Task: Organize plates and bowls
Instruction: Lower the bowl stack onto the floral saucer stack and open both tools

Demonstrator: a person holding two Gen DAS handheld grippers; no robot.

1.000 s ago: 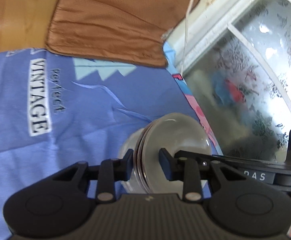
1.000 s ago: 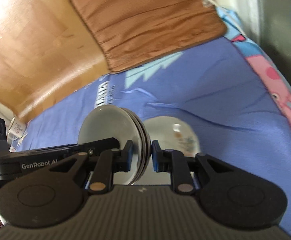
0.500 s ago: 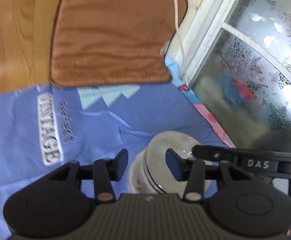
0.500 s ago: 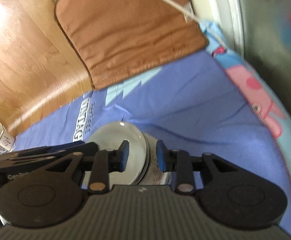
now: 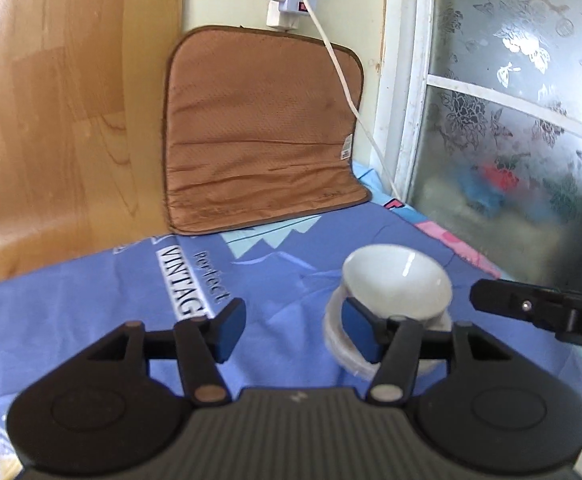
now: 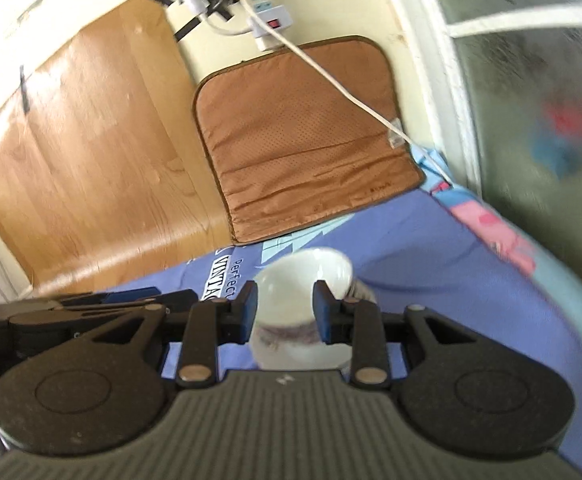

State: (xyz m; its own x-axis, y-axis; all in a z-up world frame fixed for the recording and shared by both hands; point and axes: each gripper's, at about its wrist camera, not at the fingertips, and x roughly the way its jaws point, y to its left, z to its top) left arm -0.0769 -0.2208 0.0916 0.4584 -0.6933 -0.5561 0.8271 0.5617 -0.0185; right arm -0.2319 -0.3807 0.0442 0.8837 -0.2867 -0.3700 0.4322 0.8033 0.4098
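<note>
Right wrist view showed the white bowl on the blue sheet, between the right gripper's spread fingers, untouched; the left gripper gaped wide beside the bowl.

Both looking forward from close above the blue sheet, facing the brown mat; sharing the stacked bowls before that mat.
</note>
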